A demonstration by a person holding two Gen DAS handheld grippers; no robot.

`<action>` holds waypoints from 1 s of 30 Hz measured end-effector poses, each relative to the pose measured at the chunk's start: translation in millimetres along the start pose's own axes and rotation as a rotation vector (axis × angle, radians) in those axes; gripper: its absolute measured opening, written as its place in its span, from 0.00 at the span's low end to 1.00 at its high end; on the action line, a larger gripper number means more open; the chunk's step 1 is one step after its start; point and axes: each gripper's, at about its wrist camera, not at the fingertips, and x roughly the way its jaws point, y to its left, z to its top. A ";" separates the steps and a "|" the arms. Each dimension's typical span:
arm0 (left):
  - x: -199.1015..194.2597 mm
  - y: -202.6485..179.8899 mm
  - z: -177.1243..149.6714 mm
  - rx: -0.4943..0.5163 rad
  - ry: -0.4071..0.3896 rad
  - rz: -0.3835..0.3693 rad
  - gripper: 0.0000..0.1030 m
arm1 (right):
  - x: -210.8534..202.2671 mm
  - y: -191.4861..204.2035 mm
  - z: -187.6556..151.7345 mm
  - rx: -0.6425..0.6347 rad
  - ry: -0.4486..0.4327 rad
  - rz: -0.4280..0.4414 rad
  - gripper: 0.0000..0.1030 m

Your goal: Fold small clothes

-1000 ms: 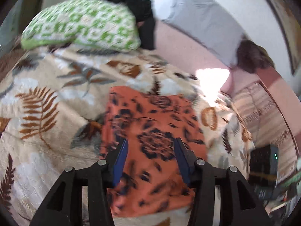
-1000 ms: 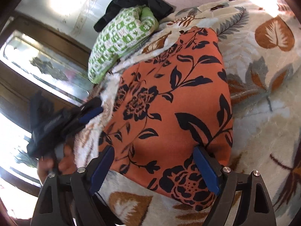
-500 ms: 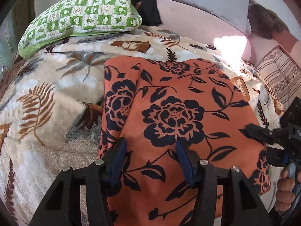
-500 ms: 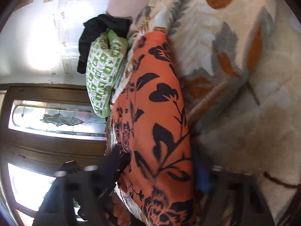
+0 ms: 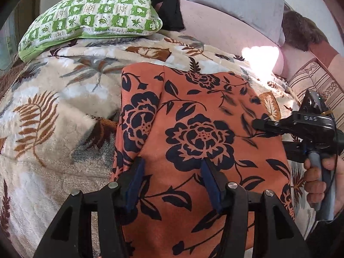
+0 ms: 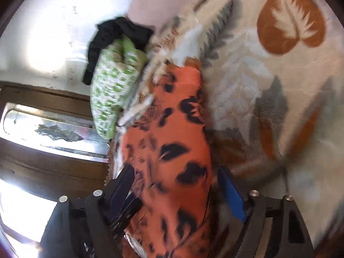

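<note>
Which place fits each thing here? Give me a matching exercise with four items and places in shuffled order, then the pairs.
Things:
1. orange floral garment
2. green checked pillow
3. black clothing
4. right hand-held gripper

Places:
A. at the garment's right edge in the left wrist view
B. lying on the far left of the blanket
C. spread flat on the leaf-print blanket
D. heaped behind the pillow

Pairs: 1-C, 2-B, 3-D, 4-A
</note>
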 end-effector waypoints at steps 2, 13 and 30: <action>-1.2 3.5 -0.3 -0.013 -0.005 -0.023 0.54 | -5.5 24.7 -5.9 -0.103 -0.048 -0.077 0.31; -2.6 6.1 -1.5 -0.005 -0.013 -0.055 0.54 | 0.2 15.3 23.9 -0.008 -0.127 -0.036 0.71; -42.1 79.5 -35.9 -0.384 0.080 -0.396 0.54 | -25.6 120.1 -67.5 -0.360 -0.094 -0.098 0.67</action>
